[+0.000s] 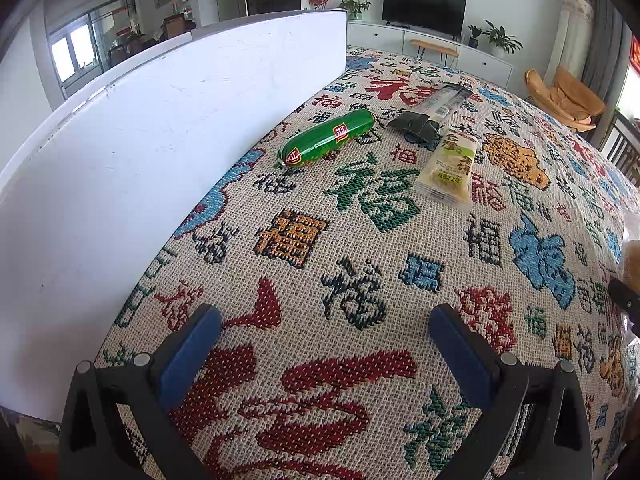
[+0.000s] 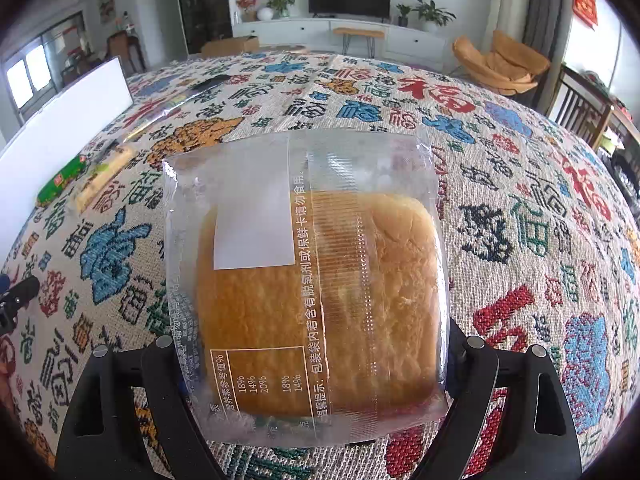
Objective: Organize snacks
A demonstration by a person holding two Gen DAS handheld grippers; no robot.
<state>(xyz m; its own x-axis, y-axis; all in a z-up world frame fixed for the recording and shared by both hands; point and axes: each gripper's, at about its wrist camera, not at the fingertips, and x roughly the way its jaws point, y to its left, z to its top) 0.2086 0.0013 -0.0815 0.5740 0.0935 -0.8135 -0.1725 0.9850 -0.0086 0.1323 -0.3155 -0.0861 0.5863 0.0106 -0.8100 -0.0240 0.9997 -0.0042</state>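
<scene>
Four snacks in view on the patterned tablecloth (image 1: pixel 360 280): a green sausage (image 1: pixel 326 139), a dark packet (image 1: pixel 434 110), a pale yellow biscuit pack (image 1: pixel 448 168) and a wrapped bread slice (image 2: pixel 308 280).

Right gripper (image 2: pixel 312 360): jaws spread wide, one on each side of the bread. The wrapper fills the gap; whether the pads press on it cannot be told, since the pack hides them. Bread appears to lie flat on the cloth, well apart from the other three snacks.

Left gripper (image 1: pixel 324 344): jaws apart, nothing between them, hanging over bare cloth beside the white board (image 1: pixel 160 140).

Judgement: step in hand is taking or setting down the bread, probably to line it up with the other three near the board. To do it well:
- close gently, bread is soft and will crush;
- bite on the loaf body, not the loose film edge, which would slip;
- keep the pack level while carrying;
- set it just beside the biscuit pack without nudging the sausage, which may roll.
</scene>
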